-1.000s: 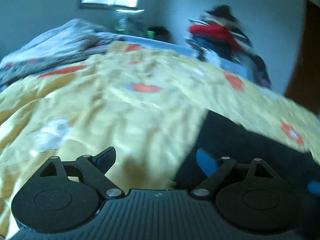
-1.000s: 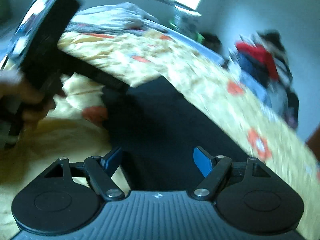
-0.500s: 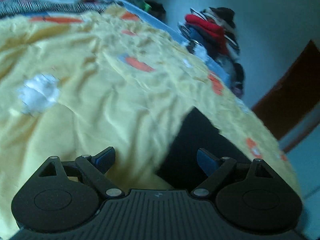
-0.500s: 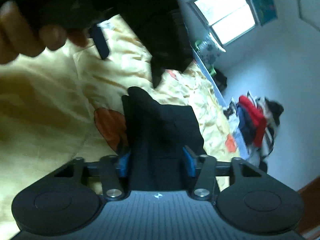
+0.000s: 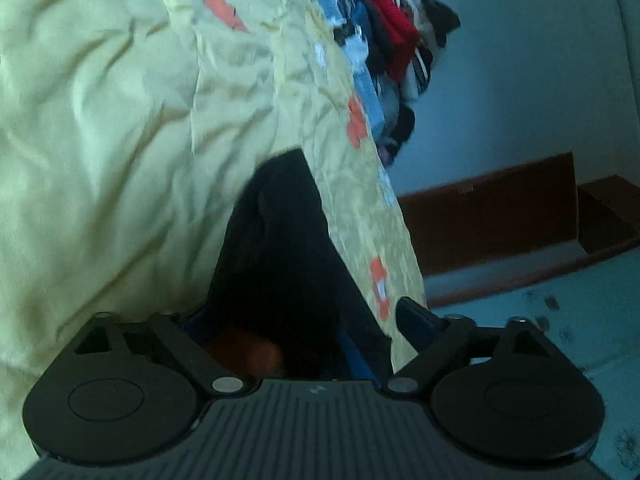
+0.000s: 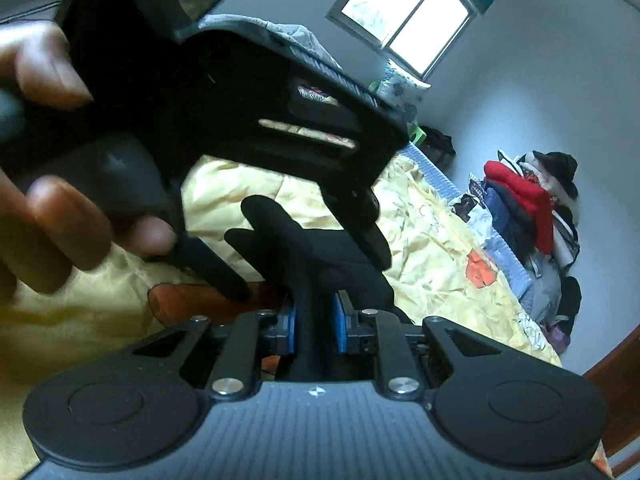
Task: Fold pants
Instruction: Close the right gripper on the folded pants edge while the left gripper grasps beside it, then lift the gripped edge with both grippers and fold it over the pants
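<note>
The black pants (image 5: 280, 248) lie on a yellow bedsheet (image 5: 120, 128) with orange flowers. In the left wrist view my left gripper (image 5: 296, 320) is open, its blue pads spread on either side of the pants' near edge. In the right wrist view my right gripper (image 6: 314, 320) is shut on a raised fold of the black pants (image 6: 316, 248), blue pads pressed on both sides. The left gripper's black body and the hand holding it (image 6: 80, 208) fill the upper left of that view, its fingers (image 6: 372, 240) reaching down at the pants.
A pile of red, blue and black clothes (image 6: 532, 208) sits at the bed's far side against a grey wall. A window (image 6: 404, 20) is behind the bed. A brown wooden panel (image 5: 492, 204) and pale floor (image 5: 560, 288) lie beyond the bed edge.
My right gripper has closed on a fold of the pants and lifted it. My left gripper has swung right and down over the pants' edge, staying open.
</note>
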### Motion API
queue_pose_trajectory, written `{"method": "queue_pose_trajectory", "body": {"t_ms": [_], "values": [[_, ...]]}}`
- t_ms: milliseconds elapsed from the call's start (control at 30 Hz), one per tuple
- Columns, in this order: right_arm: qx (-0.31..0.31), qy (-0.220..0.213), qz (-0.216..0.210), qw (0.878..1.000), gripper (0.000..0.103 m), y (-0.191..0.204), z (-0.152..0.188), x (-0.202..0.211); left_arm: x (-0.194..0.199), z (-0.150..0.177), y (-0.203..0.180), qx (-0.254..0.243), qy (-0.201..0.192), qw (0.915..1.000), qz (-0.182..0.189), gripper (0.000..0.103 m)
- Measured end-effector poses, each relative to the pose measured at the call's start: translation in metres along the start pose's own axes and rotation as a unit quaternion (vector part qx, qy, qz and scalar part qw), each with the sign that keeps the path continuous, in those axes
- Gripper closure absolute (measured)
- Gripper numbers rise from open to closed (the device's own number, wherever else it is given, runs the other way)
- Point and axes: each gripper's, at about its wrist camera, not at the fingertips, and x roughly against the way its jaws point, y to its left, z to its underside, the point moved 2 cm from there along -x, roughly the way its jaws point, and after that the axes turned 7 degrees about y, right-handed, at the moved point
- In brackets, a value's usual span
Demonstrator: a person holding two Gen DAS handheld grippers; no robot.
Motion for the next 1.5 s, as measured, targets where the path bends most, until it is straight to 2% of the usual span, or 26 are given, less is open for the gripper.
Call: {"method": "queue_pose_trajectory", "body": {"t_ms": [33,100,167,200,233,300,400,467,567,667,700,767,833,867,900,967,1067,1133,1267,1333,1367,1433,1500], "values": [[0.013,0.006,-0.004,1.000,0.084,0.003,0.000,-0.002,0.000,-0.002,-0.001,0.000,-0.005,1.0000,-0.002,0.016],[0.043,0.012,0.006,0.999,0.075,0.012,0.002,-0.006,0.002,-0.006,-0.002,-0.008,-0.011,0.9999,-0.003,0.016],[0.077,0.012,0.024,0.997,0.049,0.023,0.003,-0.010,0.003,-0.010,-0.005,-0.025,-0.007,0.9996,-0.006,0.016],[0.091,0.014,0.031,0.995,0.043,0.030,0.004,-0.011,0.002,-0.011,-0.005,-0.030,-0.001,0.9995,-0.006,0.016],[0.101,0.015,0.038,0.994,0.038,0.033,0.004,-0.014,0.002,-0.012,-0.005,-0.032,0.004,0.9995,-0.006,0.016],[0.112,0.013,0.046,0.993,0.038,0.038,0.001,-0.020,0.000,-0.015,-0.006,-0.041,0.013,0.9990,-0.010,0.015],[0.100,0.016,0.048,0.994,0.041,0.033,-0.007,-0.034,-0.004,-0.015,-0.007,-0.060,0.028,0.9977,-0.017,0.012],[0.083,0.020,0.042,0.995,0.075,0.027,-0.011,-0.040,-0.008,-0.015,-0.006,-0.067,0.038,0.9968,-0.019,0.012],[0.034,0.004,0.024,0.999,0.086,0.013,-0.010,-0.035,-0.015,-0.016,-0.006,-0.076,0.044,0.9960,-0.015,0.012],[-0.031,-0.015,0.001,0.999,0.090,-0.008,-0.008,-0.025,-0.023,-0.019,-0.009,-0.079,0.044,0.9959,-0.012,0.012],[-0.052,-0.018,-0.008,0.998,0.090,-0.015,-0.007,-0.023,-0.024,-0.019,-0.010,-0.077,0.047,0.9959,-0.008,0.016],[-0.083,-0.025,-0.023,0.996,0.090,-0.028,-0.006,-0.018,-0.032,-0.020,-0.011,-0.075,0.058,0.9955,0.001,0.037],[-0.101,-0.024,-0.034,0.994,0.090,-0.037,-0.004,-0.016,-0.042,-0.019,-0.011,-0.067,0.083,0.9942,0.016,0.069],[-0.110,-0.019,-0.049,0.993,0.089,-0.040,-0.002,-0.016,-0.044,-0.018,-0.012,-0.067,0.081,0.9944,0.007,0.075],[-0.116,-0.017,-0.066,0.991,0.089,-0.047,0.002,-0.017,-0.044,-0.016,-0.014,-0.077,0.075,0.9942,-0.008,0.087],[-0.123,-0.021,-0.099,0.987,0.089,-0.048,0.010,-0.002,-0.042,-0.013,-0.018,-0.103,0.060,0.9921,-0.039,0.088],[-0.151,-0.021,-0.143,0.978,0.089,-0.065,0.026,0.014,-0.038,-0.005,-0.024,-0.137,0.035,0.9881,-0.062,0.088],[-0.188,-0.017,-0.141,0.972,0.089,-0.082,0.035,0.017,-0.037,0.003,-0.034,-0.171,0.015,0.9817,-0.082,0.088],[-0.278,-0.004,-0.150,0.949,0.089,-0.102,0.041,0.004,-0.031,0.029,-0.065,-0.255,-0.031,0.9578,-0.130,0.089],[-0.282,0.003,-0.140,0.949,0.089,-0.102,0.041,-0.003,-0.027,0.044,-0.082,-0.293,-0.049,0.9437,-0.144,0.089],[-0.303,-0.003,-0.171,0.938,0.089,-0.109,0.042,-0.004,-0.025,0.050,-0.090,-0.311,-0.061,0.9366,-0.150,0.089],[-0.357,-0.037,-0.240,0.902,0.089,-0.127,0.051,0.002,-0.019,0.057,-0.098,-0.328,-0.077,0.9291,-0.153,0.089],[-0.348,-0.054,-0.295,0.888,0.089,-0.140,0.059,0.013,-0.018,0.053,-0.100,-0.317,-0.075,0.9342,-0.146,0.089]]}}
